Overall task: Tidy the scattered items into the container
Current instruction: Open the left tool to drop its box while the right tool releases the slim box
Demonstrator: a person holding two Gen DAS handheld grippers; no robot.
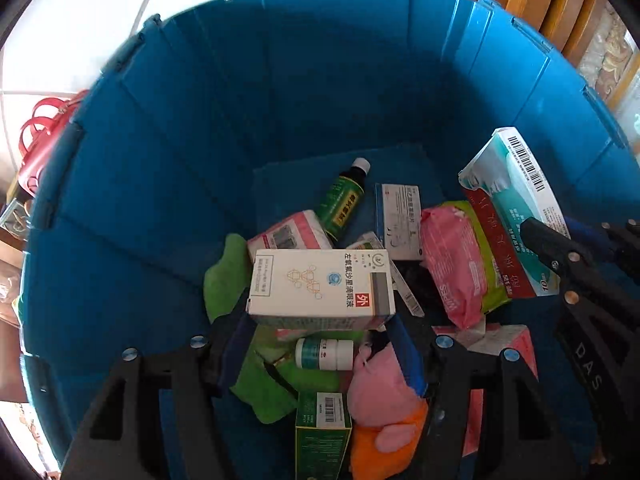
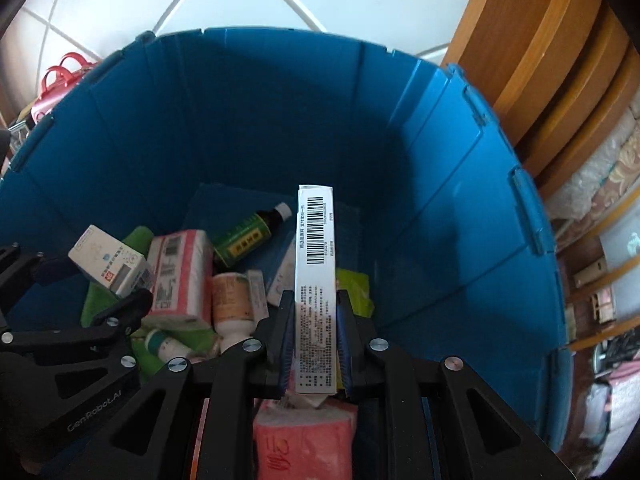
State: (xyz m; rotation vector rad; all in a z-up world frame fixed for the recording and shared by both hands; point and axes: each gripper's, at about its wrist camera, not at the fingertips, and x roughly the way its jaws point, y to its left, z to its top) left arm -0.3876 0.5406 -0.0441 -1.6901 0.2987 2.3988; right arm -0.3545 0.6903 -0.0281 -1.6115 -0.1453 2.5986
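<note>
Inside the deep blue plastic storage bin [image 1: 168, 184], the left gripper [image 1: 320, 328] pinches a white cardboard eye-drop box [image 1: 320, 286] over the pile of packets, a dark green glass bottle [image 1: 344, 200] lying farther back. At the right, the right gripper [image 2: 314, 320] is pressed on a tall white barcode-printed carton [image 2: 314, 264], held upright above a pink tissue pack [image 2: 304, 436] at the near wall.

Both wrist cameras look steeply down, close in, sharing the blue bin's [image 1: 168, 184] cluttered floor.
</note>
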